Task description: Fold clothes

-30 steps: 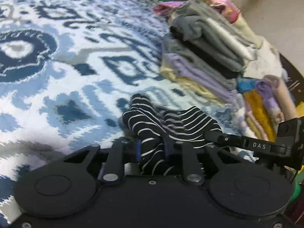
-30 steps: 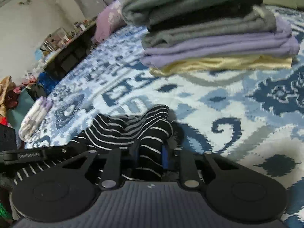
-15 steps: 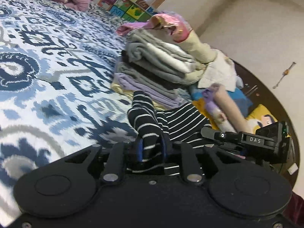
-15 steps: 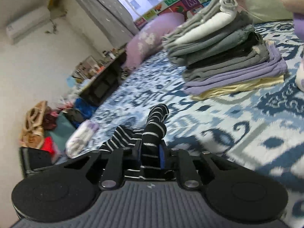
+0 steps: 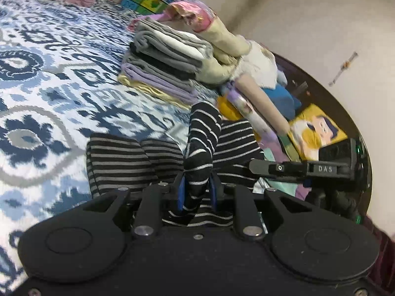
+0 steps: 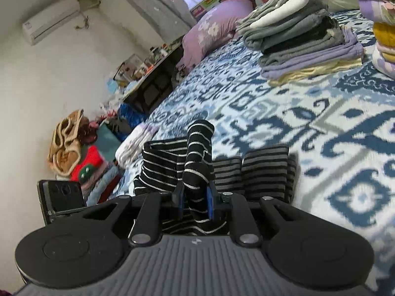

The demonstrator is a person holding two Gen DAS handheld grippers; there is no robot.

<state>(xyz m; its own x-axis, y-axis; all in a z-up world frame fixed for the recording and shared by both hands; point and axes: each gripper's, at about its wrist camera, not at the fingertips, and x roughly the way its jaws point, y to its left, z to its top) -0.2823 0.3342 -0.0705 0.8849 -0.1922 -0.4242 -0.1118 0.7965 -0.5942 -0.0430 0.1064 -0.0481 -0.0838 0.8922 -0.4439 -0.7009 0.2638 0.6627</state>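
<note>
A black garment with thin white stripes (image 5: 205, 133) hangs stretched between both grippers above the blue-and-white patterned bed (image 5: 49, 79). My left gripper (image 5: 196, 190) is shut on one bunched edge of it, which sticks up between the blue pads. My right gripper (image 6: 195, 197) is shut on another bunched edge of the striped garment (image 6: 197, 148). Its lower part drapes down onto the bedspread (image 6: 321, 113) in folds. The right gripper's body (image 5: 308, 170) shows at the right of the left wrist view.
A stack of folded grey, black, lilac and yellow clothes (image 5: 167, 61) lies on the bed beyond the garment, also seen as a pile (image 6: 303, 39) at upper right. Rolled towels and loose clothes (image 5: 256, 103) crowd the bed's right end. A lilac pillow (image 6: 217, 29) lies far back.
Both grippers have risen and drawn back with the striped garment, lifting it off the bed so it now hangs and unfolds. The folded stack looks farther away.
</note>
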